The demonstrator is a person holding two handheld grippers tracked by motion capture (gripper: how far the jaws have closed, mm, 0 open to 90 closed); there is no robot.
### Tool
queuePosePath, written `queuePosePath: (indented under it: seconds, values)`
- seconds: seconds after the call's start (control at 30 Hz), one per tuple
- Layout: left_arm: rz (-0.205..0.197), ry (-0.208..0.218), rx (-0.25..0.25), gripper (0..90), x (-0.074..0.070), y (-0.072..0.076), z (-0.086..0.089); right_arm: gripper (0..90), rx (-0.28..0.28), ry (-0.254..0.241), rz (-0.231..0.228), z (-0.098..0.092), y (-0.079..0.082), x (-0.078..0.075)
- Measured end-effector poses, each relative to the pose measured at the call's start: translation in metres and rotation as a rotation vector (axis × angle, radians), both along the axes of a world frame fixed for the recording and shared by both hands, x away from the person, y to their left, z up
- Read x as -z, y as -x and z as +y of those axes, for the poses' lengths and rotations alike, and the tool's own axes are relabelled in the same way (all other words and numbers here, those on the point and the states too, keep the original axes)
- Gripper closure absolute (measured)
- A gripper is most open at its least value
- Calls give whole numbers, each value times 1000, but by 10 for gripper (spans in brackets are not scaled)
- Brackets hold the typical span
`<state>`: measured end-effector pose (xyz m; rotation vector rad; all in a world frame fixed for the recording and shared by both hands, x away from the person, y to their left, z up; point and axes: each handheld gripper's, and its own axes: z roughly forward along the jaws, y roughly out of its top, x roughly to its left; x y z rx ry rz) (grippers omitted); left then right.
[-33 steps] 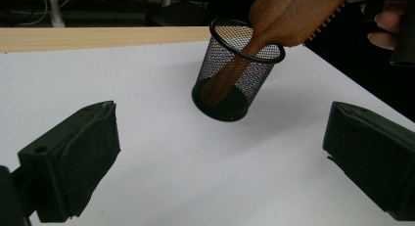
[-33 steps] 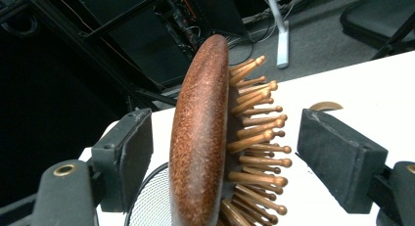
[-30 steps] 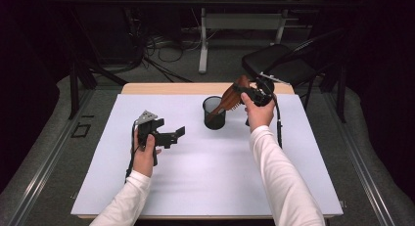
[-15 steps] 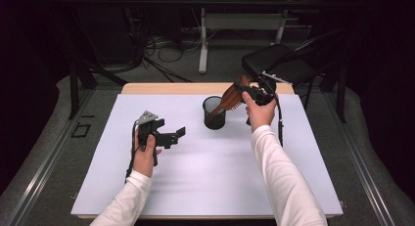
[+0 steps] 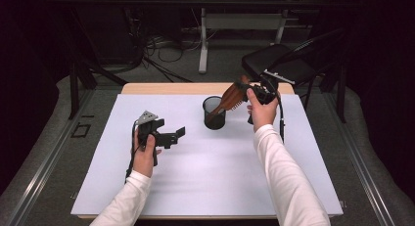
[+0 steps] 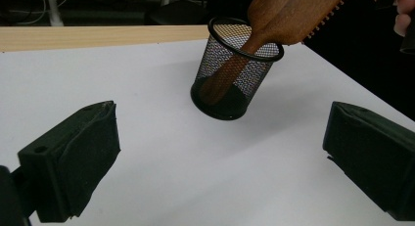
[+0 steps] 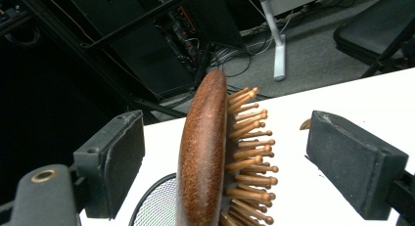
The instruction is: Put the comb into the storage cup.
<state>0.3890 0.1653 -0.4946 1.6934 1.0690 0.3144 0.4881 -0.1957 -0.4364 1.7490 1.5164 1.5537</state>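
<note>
Right gripper (image 7: pixel 222 157) has just been opening, pads clear of the stiff, light wooden hairbrush (image 7: pixel 208 152) between them; regrip its smooth back. Left gripper (image 6: pixel 220 152) gapes empty.

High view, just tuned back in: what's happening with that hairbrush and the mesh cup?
The wooden hairbrush stands handle-down in the black mesh cup, leaning on its rim. The right gripper has just been opening: its pads sit clear of the brush head on either side, so the brush appears released. The left gripper is held open over the white table, nothing between its jaws, pointing toward the cup.
</note>
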Motion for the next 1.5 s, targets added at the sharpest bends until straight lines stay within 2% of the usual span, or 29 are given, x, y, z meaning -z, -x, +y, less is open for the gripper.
queuePosePath:
  seconds: [0.13, 0.4, 0.53, 0.8, 0.93, 1.0, 1.13, 1.27, 1.5]
  values:
    - [1, -2, -2, 4, 0, 0, 0, 140, 4, 11, -19, -3, 1, -4]
    - [4, -6, -4, 4, 1, -1, 1, 140, 10, 32, -15, -10, 3, -10]
    - [7, -4, -7, 4, 2, -1, 2, 136, 8, 44, -30, -12, 3, -12]
    - [11, -4, -15, 4, 4, -3, 5, 21, -35, 59, -60, -19, 5, -19]
    - [19, -5, -20, 4, 5, -3, 6, 0, -75, 117, -56, -23, 5, -20]
    - [18, -2, -19, 4, 5, -4, 7, 0, -82, 151, -39, -25, 6, -22]
    - [20, 0, -20, 4, 5, -4, 7, 0, -91, 149, -45, -28, 8, -26]
    - [15, 7, -20, 4, 4, -4, 8, 0, -100, 183, -39, -28, 10, -28]
    - [24, 5, -14, 4, 3, -3, 9, 0, -119, 197, -41, -24, 13, -29]
